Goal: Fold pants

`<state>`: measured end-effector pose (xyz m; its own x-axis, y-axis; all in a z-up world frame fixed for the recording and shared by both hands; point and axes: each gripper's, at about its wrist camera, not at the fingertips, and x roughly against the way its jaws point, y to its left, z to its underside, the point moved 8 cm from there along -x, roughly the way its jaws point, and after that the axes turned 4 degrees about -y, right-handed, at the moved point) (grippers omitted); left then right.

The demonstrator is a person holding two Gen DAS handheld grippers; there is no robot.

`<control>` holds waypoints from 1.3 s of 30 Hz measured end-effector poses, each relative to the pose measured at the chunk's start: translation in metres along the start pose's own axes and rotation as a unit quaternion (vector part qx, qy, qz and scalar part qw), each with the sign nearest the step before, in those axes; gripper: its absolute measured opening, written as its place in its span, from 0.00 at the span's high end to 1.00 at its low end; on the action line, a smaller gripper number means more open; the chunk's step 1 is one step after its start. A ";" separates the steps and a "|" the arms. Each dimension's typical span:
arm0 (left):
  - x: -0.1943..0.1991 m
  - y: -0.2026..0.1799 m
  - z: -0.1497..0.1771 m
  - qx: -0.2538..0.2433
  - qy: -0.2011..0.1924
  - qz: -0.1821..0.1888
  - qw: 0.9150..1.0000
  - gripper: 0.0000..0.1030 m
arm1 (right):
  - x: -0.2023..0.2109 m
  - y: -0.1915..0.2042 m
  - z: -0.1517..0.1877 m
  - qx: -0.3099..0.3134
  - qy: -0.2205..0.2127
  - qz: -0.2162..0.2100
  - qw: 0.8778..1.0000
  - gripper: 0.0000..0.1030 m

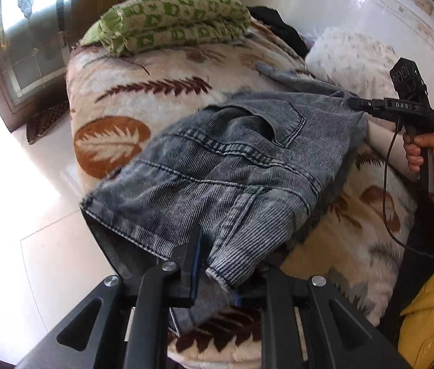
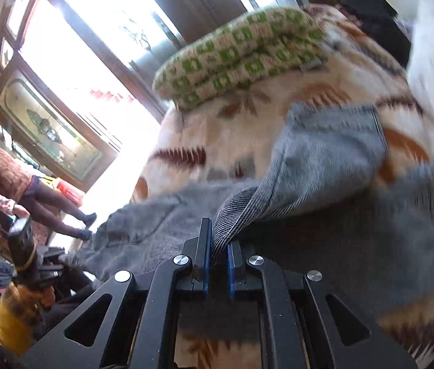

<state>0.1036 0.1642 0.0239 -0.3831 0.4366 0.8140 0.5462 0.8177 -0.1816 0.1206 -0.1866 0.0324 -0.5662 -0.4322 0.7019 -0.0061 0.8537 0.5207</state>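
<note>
Grey-blue corduroy pants point(image 1: 232, 160) lie bunched on a bed covered by a leaf-patterned blanket point(image 1: 143, 98). In the left wrist view, my left gripper point(image 1: 213, 279) is at the near edge of the bed, shut on a ribbed edge of the pants. Its right finger is hidden under the cloth. My right gripper point(image 1: 350, 103) pinches the far right edge of the pants and holds it slightly off the bed. In the blurred right wrist view, the right gripper point(image 2: 219, 253) is shut on a fold of the pants point(image 2: 324, 160), which stretches away from its pads.
A folded green-patterned quilt point(image 1: 170, 21) lies at the far end of the bed, next to a dark garment point(image 1: 278, 24). A white pillow point(image 1: 349, 58) rests against the wall. Tiled floor point(image 1: 32, 230) runs along the left. A person point(image 2: 1, 178) stands by the window.
</note>
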 end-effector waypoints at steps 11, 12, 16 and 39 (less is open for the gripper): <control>0.001 0.006 0.023 0.001 0.011 -0.007 1.000 0.82 | 0.001 -0.005 0.042 -0.029 0.004 0.000 1.000 0.92; -0.001 0.010 0.024 -0.005 0.015 -0.020 1.000 0.82 | 0.002 -0.002 0.043 -0.026 0.005 -0.004 1.000 0.92; -0.027 0.017 0.044 -0.023 0.076 -0.054 0.995 0.77 | -0.018 -0.014 0.068 -0.025 0.038 0.013 0.999 0.92; -0.038 -0.078 -0.001 0.006 0.040 0.048 0.998 0.25 | -0.038 -0.039 0.100 -0.041 0.071 0.030 0.996 0.90</control>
<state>0.0764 0.0829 0.0078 -0.2676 0.4824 0.8341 0.5688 0.7778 -0.2673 0.0596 -0.1744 -0.0633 -0.4405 -0.4222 0.7923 0.0960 0.8553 0.5092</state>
